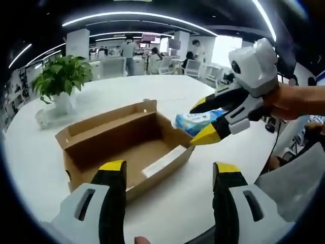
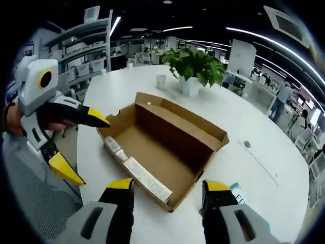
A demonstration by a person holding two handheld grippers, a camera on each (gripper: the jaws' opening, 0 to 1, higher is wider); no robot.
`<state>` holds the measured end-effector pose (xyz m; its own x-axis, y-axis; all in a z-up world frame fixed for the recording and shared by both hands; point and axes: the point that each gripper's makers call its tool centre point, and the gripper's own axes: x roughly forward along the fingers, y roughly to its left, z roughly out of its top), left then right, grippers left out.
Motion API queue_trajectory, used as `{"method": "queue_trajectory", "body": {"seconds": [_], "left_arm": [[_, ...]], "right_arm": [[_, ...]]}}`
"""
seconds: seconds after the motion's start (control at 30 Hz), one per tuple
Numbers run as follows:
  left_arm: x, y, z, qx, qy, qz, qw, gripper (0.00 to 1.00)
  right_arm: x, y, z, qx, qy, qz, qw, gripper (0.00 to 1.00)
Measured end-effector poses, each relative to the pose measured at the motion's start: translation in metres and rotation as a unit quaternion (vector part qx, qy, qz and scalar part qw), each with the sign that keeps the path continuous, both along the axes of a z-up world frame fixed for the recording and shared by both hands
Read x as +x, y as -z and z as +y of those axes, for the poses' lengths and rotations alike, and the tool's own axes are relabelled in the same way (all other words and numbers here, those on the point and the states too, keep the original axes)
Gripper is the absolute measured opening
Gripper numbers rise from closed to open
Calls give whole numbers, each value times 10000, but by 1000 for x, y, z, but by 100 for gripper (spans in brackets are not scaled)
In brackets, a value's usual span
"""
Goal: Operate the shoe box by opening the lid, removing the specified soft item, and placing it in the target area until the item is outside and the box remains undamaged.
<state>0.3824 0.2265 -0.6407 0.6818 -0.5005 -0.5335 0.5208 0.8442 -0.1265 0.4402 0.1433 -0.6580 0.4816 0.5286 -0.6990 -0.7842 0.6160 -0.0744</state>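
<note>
— Plant (image 1: 61, 76) first, at the upper left of our left gripper view, in a white pot on the white table (image 1: 167, 96). What do we see next to it?

— Centre left, the box (image 1: 122, 147), brown cardboard, lid off or folded back, its inside bare. Below it our left gripper (image 1: 170, 175) rises from the bottom edge with its yellow-tipped jaws spread wide and nothing between them.

— And to the right?

— The right gripper (image 1: 203, 122) comes in from the right edge, held by a hand (image 1: 294, 101). Its jaws are closed on the pack (image 1: 200, 122), a soft blue-and-white packet, which hangs just past the box's right end, above the table and outside the box.

— Now our right gripper view. At the far left?

— The left gripper (image 2: 84, 147), jaws parted wide, empty, just beside the near left corner of the box (image 2: 167, 147). We see the box in the centre, open, with a white label along its near edge.

— Further right?

— The plant (image 2: 195, 66) at upper centre, behind the box. At the bottom, the right gripper (image 2: 167, 190) frames the box's near corner, and a bit of the blue pack (image 2: 234, 189) peeks out beside its right jaw, low right of the frame. The table (image 2: 264, 132) runs on to the right.
</note>
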Motion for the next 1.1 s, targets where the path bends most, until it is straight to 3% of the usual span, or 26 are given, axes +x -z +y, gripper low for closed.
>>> {"method": "queue_trajectory", "body": {"seconds": [0.5, 0.7, 0.93, 1.0, 1.1], "left_arm": [[2, -2, 1, -60, -29, -5, 10000, 68], [2, -2, 1, -94, -55, 11, 9999, 68], [4, -3, 3, -146, -120, 19, 9998, 67], [5, -2, 3, -194, -155, 43, 9997, 67], [6, -3, 5, -218, -194, 37, 9996, 67]], "right_arm": [[17, 16, 26, -637, -853, 135, 9942, 51], [20, 28, 32, -1200, -1462, 132, 9819, 51], [22, 40, 42, -1333, -1742, 325, 9751, 53], [20, 47, 42, -1479, -1895, 465, 9696, 53], [23, 52, 39, -1821, -2186, 440, 9577, 54]]}}
